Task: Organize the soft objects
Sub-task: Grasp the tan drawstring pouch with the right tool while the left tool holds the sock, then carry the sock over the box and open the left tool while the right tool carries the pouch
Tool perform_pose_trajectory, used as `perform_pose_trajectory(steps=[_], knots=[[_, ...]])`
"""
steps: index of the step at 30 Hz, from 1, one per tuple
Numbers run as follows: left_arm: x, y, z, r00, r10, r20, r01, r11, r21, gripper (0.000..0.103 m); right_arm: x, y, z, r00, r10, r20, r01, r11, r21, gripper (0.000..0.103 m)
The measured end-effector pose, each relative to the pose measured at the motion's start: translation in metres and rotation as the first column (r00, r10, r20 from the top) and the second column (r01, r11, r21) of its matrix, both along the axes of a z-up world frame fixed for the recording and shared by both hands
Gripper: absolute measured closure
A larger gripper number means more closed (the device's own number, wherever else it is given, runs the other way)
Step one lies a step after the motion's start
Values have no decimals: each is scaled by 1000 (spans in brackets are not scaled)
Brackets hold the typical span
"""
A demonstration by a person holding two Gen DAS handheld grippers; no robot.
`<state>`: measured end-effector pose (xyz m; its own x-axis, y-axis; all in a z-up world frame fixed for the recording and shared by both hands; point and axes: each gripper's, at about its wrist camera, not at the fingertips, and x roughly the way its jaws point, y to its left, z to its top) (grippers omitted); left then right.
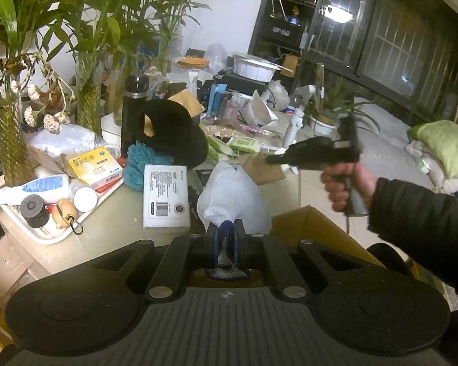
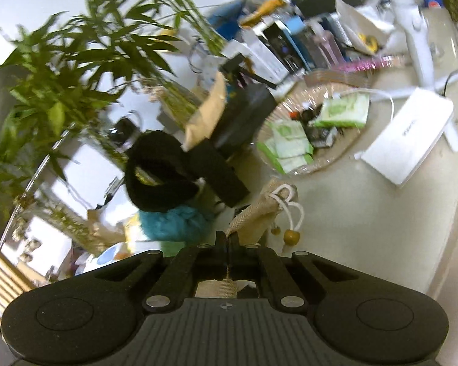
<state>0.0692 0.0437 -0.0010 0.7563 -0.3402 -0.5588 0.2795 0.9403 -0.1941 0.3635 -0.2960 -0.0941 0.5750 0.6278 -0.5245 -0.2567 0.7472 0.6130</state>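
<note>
My left gripper (image 1: 226, 235) is shut on the blue-trimmed cuff of a white knit glove (image 1: 233, 195), which stands up above the table. My right gripper (image 2: 227, 239) is shut on a beige burlap drawstring pouch (image 2: 259, 213) with a white cord and wooden beads (image 2: 291, 237). The right gripper also shows in the left wrist view (image 1: 313, 152), held in a hand at the right above the table. A black fuzzy hat (image 1: 174, 134) and a teal bath pouf (image 1: 142, 164) lie behind; both show in the right wrist view, hat (image 2: 161, 174) and pouf (image 2: 174, 222).
A white box (image 1: 165, 196) lies beside the glove. A tray (image 1: 24, 228) of bottles sits at the left. Vases of bamboo (image 1: 6, 140) stand behind. An open cardboard box (image 1: 314, 228) is at the lower right. A basket of green packets (image 2: 305, 134) and a white box (image 2: 409, 140) sit on the table.
</note>
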Motion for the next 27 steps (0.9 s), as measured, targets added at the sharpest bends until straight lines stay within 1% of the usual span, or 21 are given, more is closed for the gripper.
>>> perform_pose_trajectory(steps=[5, 8, 12, 14, 18, 22, 27], knots=[[-2, -3, 0, 1000, -14, -6, 14, 1000, 5, 94, -37, -3, 34, 996, 53, 67, -50, 997, -54, 100], [-5, -4, 1, 1000, -16, -5, 16, 1000, 4, 94, -61, -3, 57, 991, 80, 107, -73, 995, -65, 100], [-6, -7, 2, 999, 17, -27, -16, 999, 35, 94, -94, -3, 89, 979, 117, 169, -104, 991, -85, 100], [-6, -6, 2, 999, 29, -44, -28, 999, 36, 94, -109, -4, 102, 972, 136, 191, -119, 988, -98, 100], [-7, -3, 3, 997, 40, -62, -39, 999, 13, 94, -131, -6, 117, 966, 165, 199, -145, 983, -110, 100], [-9, -1, 7, 996, 61, -64, -61, 998, 8, 94, -150, -12, 125, 967, 175, 187, -165, 984, -68, 100], [-12, -1, 9, 994, 75, -83, -74, 997, 7, 94, -178, -10, 137, 953, 212, 215, -199, 977, -80, 100]])
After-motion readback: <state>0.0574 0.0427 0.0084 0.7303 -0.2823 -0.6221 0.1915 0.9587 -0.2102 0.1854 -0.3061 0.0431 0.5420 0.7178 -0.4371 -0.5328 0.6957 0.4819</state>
